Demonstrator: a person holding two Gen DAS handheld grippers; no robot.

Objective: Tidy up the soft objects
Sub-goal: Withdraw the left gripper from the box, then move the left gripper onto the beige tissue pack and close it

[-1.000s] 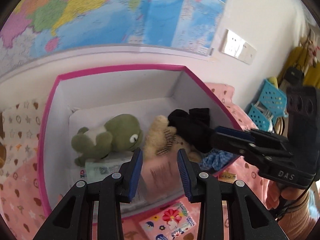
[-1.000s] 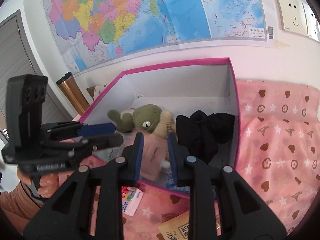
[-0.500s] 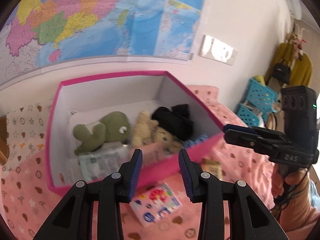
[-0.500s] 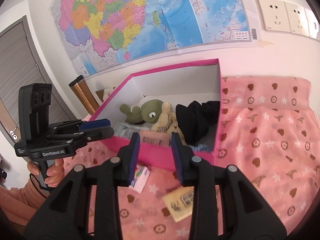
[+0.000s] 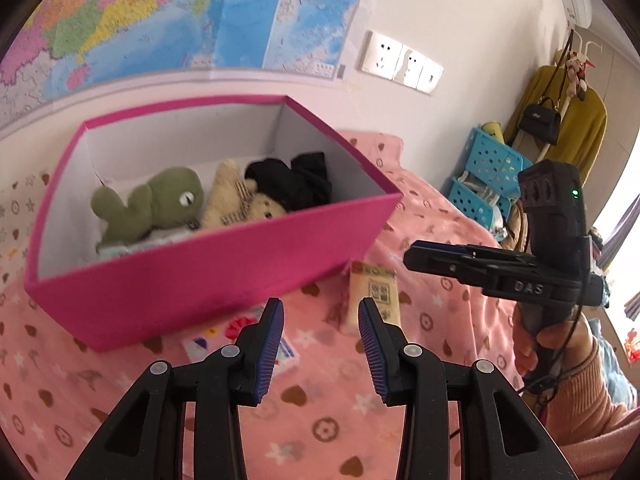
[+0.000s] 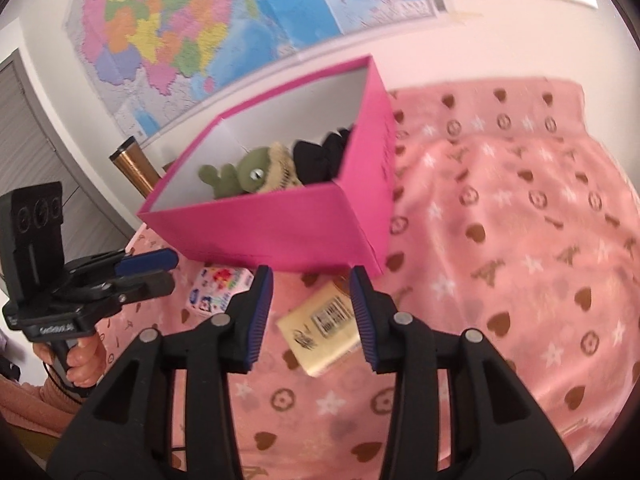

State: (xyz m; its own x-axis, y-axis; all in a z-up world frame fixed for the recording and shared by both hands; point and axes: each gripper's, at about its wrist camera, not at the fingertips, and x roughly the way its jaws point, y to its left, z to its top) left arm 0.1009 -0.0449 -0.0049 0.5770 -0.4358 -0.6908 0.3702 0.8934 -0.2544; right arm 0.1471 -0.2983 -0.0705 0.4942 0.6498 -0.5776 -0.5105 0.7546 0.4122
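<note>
Both hand-held grippers have pulled back from the pink box (image 5: 224, 280), jaws just opening, empty; next the right hand-held gripper (image 6: 311, 312) should descend onto the yellow packet (image 6: 320, 328), the left hand-held gripper (image 5: 320, 336) toward the colourful packet (image 6: 220, 288)

**Readable text**

"DAS" in raised letters on the right gripper (image 5: 416, 254) body, seen from the left wrist. "GenRobot.AI" label, blurred, on the left gripper (image 6: 162, 268) body, seen from the right wrist. Barcode on the yellow packet (image 6: 324, 326), QR code on its other face; digits illegible. Map (image 6: 224, 28) labels and colourful packet (image 6: 218, 286) print too small to read.
</note>
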